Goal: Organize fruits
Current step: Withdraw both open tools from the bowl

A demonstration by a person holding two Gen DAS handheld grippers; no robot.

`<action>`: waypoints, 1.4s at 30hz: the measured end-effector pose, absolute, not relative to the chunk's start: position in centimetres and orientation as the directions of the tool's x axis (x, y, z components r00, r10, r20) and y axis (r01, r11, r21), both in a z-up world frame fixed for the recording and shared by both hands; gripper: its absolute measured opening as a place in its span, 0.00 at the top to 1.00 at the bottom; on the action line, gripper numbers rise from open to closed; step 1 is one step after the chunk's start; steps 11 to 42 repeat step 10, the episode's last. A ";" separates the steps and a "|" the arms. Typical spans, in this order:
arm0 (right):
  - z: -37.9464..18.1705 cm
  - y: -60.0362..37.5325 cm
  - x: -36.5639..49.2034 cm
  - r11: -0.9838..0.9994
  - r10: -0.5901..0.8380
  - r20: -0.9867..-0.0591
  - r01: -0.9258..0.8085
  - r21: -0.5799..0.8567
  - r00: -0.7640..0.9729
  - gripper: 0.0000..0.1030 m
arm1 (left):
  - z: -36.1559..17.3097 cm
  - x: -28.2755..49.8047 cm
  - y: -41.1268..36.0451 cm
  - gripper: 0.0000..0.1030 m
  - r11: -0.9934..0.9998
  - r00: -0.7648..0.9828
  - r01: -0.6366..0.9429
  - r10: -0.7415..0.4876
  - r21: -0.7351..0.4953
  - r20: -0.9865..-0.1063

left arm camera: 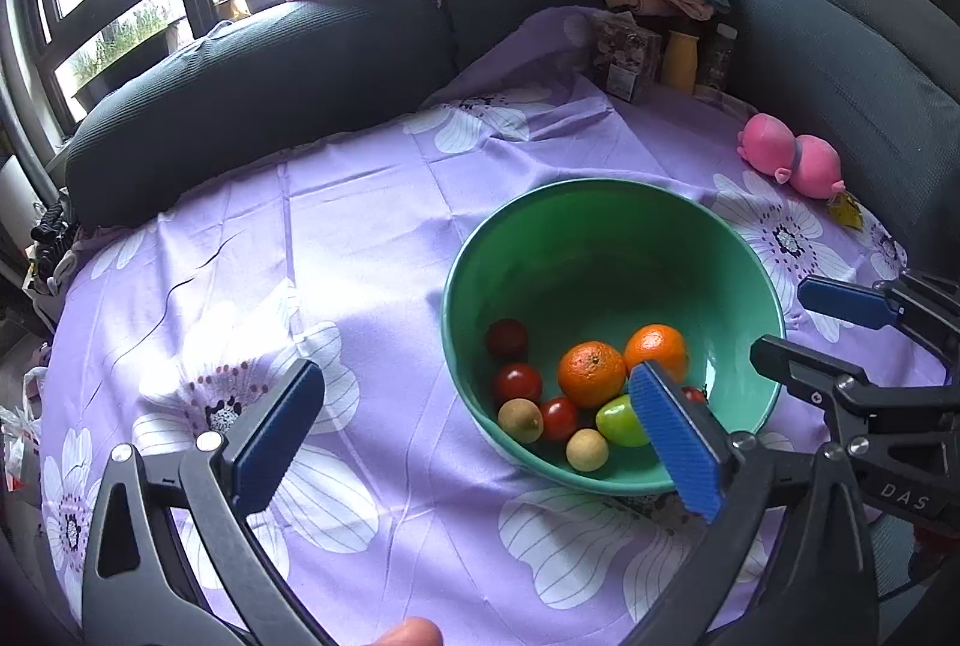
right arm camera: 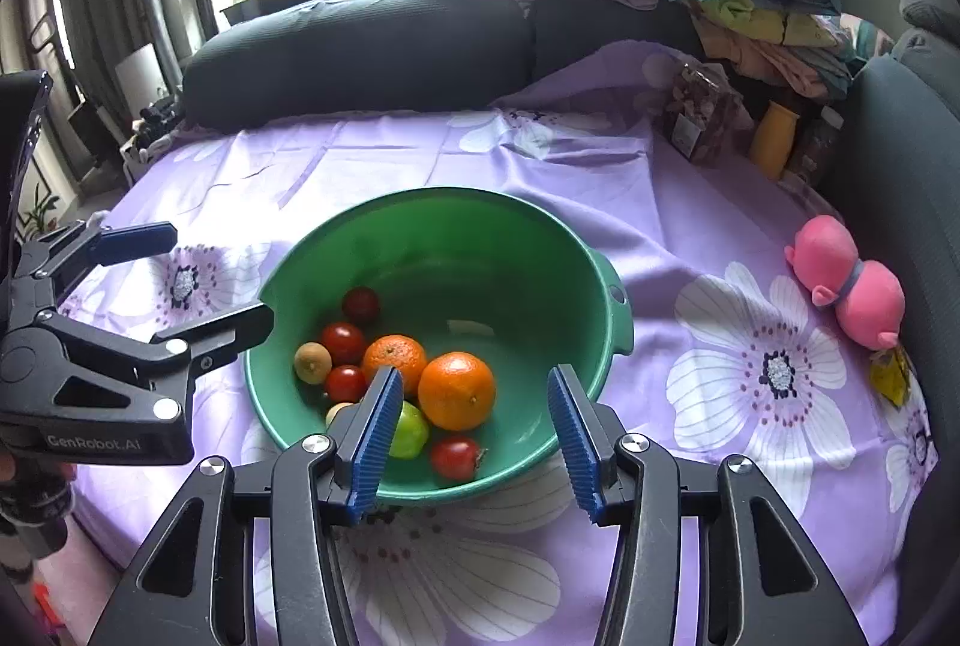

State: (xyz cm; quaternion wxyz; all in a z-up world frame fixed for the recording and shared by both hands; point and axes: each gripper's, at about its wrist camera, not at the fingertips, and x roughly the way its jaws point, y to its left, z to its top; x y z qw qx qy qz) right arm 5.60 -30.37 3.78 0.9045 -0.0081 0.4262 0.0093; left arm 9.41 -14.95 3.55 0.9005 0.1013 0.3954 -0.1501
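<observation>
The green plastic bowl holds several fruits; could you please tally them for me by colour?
In the green plastic bowl:
Round orange citrus fruits: 2
Small round red tomatoes: 4
Small tan-yellow round fruits: 2
Smooth green round fruit: 1
Total: 9

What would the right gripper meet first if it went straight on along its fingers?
Probably the orange nearest it in the green bowl. The open right gripper frames it just past the near rim, though depth is unclear.
</observation>
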 end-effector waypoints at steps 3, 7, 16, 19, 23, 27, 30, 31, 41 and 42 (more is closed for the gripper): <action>4.3 -30.0 5.1 0.999 0.014 -0.765 -0.032 -0.009 0.644 0.50 | 4.1 9.1 -14.7 0.01 0.934 0.630 0.356 -0.208 0.040 -0.748; 4.8 -29.4 4.5 0.999 0.025 -0.757 -0.050 -0.011 0.653 0.50 | 5.0 8.3 -14.5 0.01 0.938 0.677 0.342 -0.209 0.050 -0.706; 5.0 -29.2 4.3 0.999 0.027 -0.754 -0.051 -0.009 0.656 0.50 | 5.1 8.6 -14.8 0.01 0.940 0.660 0.337 -0.199 0.048 -0.724; 5.0 -29.2 4.3 0.999 0.027 -0.754 -0.051 -0.009 0.656 0.50 | 5.1 8.6 -14.8 0.01 0.940 0.660 0.337 -0.199 0.048 -0.724; 5.0 -29.2 4.3 0.999 0.027 -0.754 -0.051 -0.009 0.656 0.50 | 5.1 8.6 -14.8 0.01 0.940 0.660 0.337 -0.199 0.048 -0.724; 5.0 -29.2 4.3 0.999 0.027 -0.754 -0.051 -0.009 0.656 0.50 | 5.1 8.6 -14.8 0.01 0.940 0.660 0.337 -0.199 0.048 -0.724; 5.0 -29.2 4.3 0.999 0.027 -0.754 -0.051 -0.009 0.656 0.50 | 5.1 8.6 -14.8 0.01 0.940 0.660 0.337 -0.199 0.048 -0.724; 5.0 -29.2 4.3 0.999 0.027 -0.754 -0.051 -0.009 0.656 0.50 | 5.1 8.6 -14.8 0.01 0.940 0.660 0.337 -0.199 0.048 -0.724; 5.0 -29.2 4.3 0.999 0.027 -0.754 -0.051 -0.009 0.656 0.50 | 5.1 8.6 -14.8 0.01 0.940 0.660 0.337 -0.199 0.048 -0.724; 5.0 -29.2 4.3 0.999 0.027 -0.754 -0.051 -0.009 0.656 0.50 | 5.1 8.6 -14.8 0.01 0.940 0.660 0.337 -0.199 0.048 -0.724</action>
